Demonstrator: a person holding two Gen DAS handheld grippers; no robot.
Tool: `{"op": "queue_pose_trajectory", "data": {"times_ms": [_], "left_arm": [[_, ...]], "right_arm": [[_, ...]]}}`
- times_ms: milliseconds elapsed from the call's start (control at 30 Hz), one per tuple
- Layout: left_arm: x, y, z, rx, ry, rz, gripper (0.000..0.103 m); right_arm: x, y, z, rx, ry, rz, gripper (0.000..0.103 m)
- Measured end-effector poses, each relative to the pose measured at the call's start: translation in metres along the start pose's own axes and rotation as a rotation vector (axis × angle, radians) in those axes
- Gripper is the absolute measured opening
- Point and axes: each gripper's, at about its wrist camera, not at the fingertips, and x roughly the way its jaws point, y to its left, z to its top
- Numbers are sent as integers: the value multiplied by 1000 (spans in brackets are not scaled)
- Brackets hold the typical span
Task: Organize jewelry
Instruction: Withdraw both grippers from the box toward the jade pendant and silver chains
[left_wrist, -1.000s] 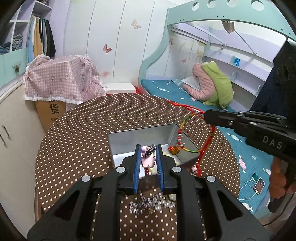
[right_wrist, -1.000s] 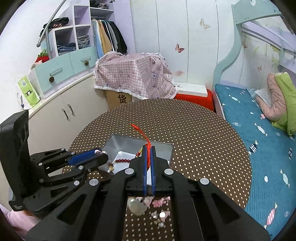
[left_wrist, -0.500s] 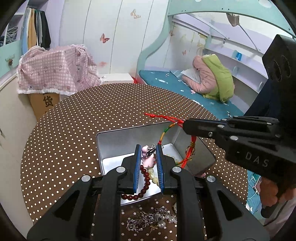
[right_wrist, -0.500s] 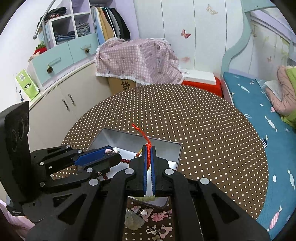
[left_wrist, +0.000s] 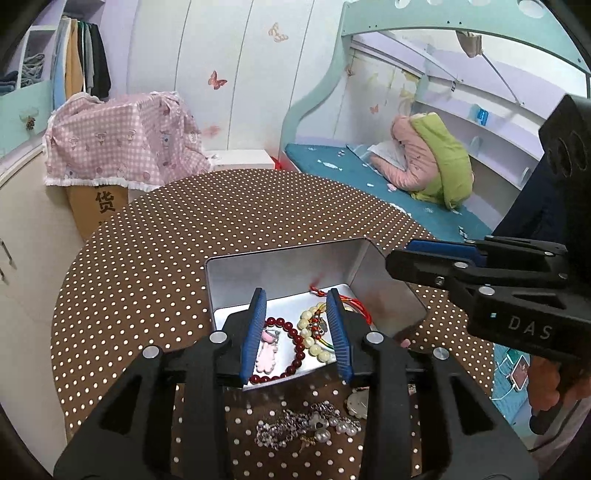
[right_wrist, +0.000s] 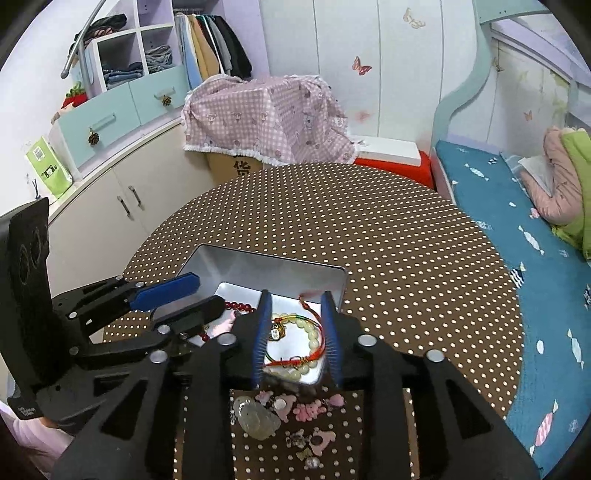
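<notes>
At far left of my right-wrist view, my left gripper (right_wrist: 201, 297) reaches in over the near-left corner of the metal tin (right_wrist: 258, 264), its blue pad and black finger standing apart with nothing between them. Moving right to centre frame, my right gripper (right_wrist: 295, 334) hangs over the tin's near edge, jaws just opened and parted, nothing clamped; the red cord bracelet (right_wrist: 314, 354) and the pale bead bracelet (right_wrist: 314, 334) lie loose on the tin floor, seen between the blue pads. Dark red beads (right_wrist: 238, 305) show at the tin's left side. Below the tin, at lower centre, loose pieces sit on the brown polka-dot table (right_wrist: 406, 258): a translucent jade-like pendant (right_wrist: 255, 419) and pink charms (right_wrist: 308, 410). Right of frame is a teal bed (right_wrist: 498, 206). On the left-wrist view, reading left to right: my left gripper (left_wrist: 295, 332) at lower centre, jaws just opened and apart, gripping nothing; the pink hair clip (left_wrist: 267, 350) lies free on the tin (left_wrist: 280, 266) floor inside the ring of the dark red bead bracelet (left_wrist: 291, 347), close beside the left pad. Just right of it lie the pale beads (left_wrist: 314, 332) and the red cord (left_wrist: 354, 306). Beneath, on the table (left_wrist: 184, 240), lies a tangle of silver and pearl pieces (left_wrist: 310, 426). At right of frame my right gripper (left_wrist: 402, 258) points in over the tin's right wall, fingers slightly apart, with my hand (left_wrist: 543, 384) low at the right edge.
</notes>
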Motion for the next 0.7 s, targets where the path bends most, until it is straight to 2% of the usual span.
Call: {"op": "queue_pose_trajectory", "data": {"times_ms": [400, 700], "left_arm": [[-50, -15, -27, 9, -40, 19, 41], [-63, -15, -54, -18, -8, 38, 45]], "right_arm": [[-35, -7, -29, 56, -19, -60, 46], [-26, 5, -57, 54, 50, -32, 48]]}}
